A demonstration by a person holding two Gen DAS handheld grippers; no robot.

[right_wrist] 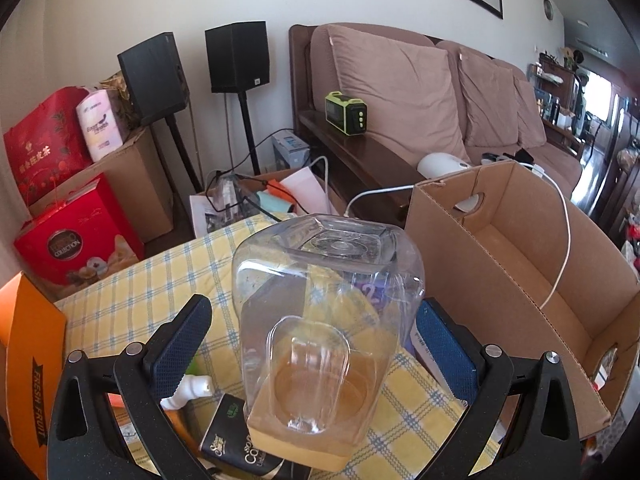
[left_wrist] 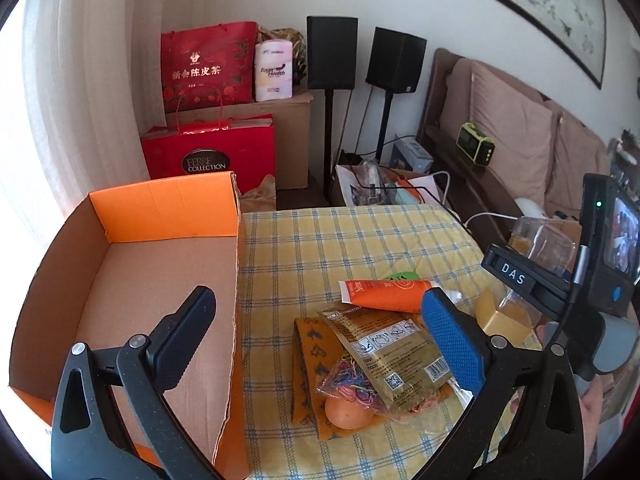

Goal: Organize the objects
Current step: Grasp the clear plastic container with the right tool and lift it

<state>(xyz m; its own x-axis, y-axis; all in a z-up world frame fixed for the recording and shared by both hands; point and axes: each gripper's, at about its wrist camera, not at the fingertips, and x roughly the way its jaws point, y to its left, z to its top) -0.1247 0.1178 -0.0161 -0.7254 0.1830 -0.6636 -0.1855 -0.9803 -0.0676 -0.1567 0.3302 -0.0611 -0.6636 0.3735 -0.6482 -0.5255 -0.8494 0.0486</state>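
Note:
A clear plastic jar with a tan lid lies on its side between the wide-apart fingers of my right gripper, which is open around it, not touching. My left gripper is open and empty, above the edge of an orange cardboard box. On the yellow checked cloth lie an orange tube, a gold foil packet, a bag of coloured rubber bands, an orange ball and an orange patterned cloth. The jar and right gripper show at right in the left wrist view.
A brown cardboard box with a white cable draped into it stands at the table's right. A black packet and a white spray nozzle lie under the jar. Red gift bags, speakers and a sofa stand beyond.

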